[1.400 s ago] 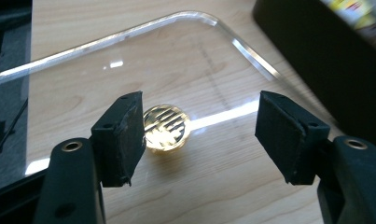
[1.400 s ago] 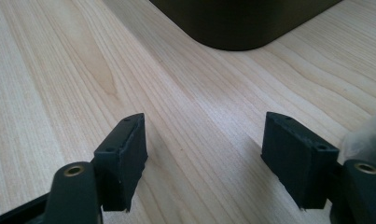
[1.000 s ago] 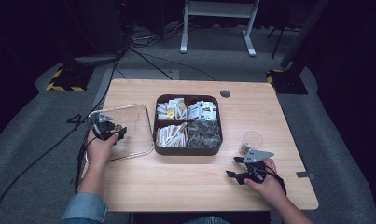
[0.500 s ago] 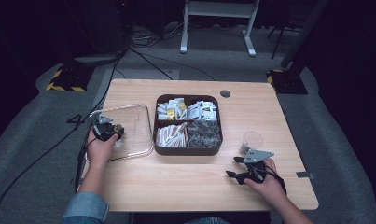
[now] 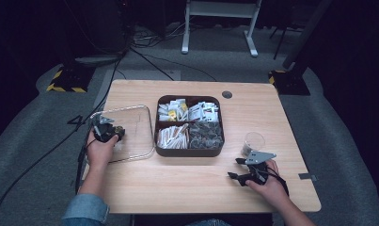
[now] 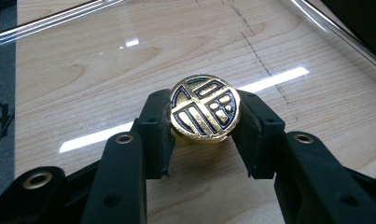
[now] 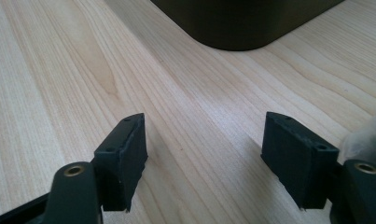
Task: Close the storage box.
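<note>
Left gripper view: one gold knob [image 6: 205, 108] clamped; tray [image 5: 189, 141] apparently has four compartments.

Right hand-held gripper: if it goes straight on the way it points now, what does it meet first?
Probably the dark brown box. The right hand-held gripper is open, with bare wooden table ahead of its jaws, and the box's rounded corner lies beyond, slightly right. Depth is hard to judge.

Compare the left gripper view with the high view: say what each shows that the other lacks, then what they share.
Left gripper view alone: the gold knob with its black pattern, pinched between the jaws of the left gripper. High view alone: the divided box, the small cup and the open right gripper. Both: the clear lid on the wooden table.
</note>
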`<state>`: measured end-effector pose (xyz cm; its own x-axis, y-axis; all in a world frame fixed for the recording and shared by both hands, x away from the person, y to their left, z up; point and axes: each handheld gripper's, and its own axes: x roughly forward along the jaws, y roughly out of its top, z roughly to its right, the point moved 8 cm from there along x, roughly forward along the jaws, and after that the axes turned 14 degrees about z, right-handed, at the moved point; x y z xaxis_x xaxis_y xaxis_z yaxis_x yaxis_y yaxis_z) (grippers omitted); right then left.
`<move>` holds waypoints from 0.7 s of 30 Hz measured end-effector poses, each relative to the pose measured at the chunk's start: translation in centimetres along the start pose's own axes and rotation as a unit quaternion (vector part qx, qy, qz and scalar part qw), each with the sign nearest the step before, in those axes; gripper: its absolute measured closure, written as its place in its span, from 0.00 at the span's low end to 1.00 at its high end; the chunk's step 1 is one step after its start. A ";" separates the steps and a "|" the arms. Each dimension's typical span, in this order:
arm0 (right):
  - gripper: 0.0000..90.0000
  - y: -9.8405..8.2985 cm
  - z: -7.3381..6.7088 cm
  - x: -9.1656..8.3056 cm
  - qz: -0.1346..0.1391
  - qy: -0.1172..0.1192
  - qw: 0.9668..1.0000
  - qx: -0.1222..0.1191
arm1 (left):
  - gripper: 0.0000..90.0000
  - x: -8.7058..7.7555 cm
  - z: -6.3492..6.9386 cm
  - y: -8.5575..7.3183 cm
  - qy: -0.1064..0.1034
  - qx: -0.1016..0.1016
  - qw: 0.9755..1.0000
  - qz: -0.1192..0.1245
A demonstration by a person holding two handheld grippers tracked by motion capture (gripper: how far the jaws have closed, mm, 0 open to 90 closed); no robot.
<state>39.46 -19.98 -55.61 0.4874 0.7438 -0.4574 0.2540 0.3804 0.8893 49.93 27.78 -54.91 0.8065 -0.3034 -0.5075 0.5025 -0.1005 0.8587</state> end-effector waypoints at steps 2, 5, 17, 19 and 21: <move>0.34 0.0 0.0 0.0 0.000 0.000 1.000 0.000 | 0.65 -0.3 -0.1 0.2 -0.001 -0.005 1.000 0.003; 0.34 0.0 0.0 0.0 0.000 0.000 1.000 0.000 | 0.65 -1.1 -0.2 0.9 0.000 -0.002 1.000 0.014; 0.34 0.0 0.0 0.0 0.000 0.000 1.000 0.000 | 0.65 -4.9 -0.2 4.0 0.003 -0.002 0.999 0.048; 0.34 0.0 0.0 0.0 0.000 0.000 1.000 -0.001 | 0.65 -5.4 -0.1 4.4 0.001 -0.005 0.998 0.056; 0.34 0.0 0.0 0.0 0.000 0.000 1.000 0.000 | 0.65 -5.9 0.0 4.9 0.000 -0.005 0.998 0.064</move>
<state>39.46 -19.97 -55.62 0.4874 0.7442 -0.4566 0.2528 0.3803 0.8897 47.67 29.11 -47.73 0.8637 -0.3136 -0.3945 0.3996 -0.0508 0.9153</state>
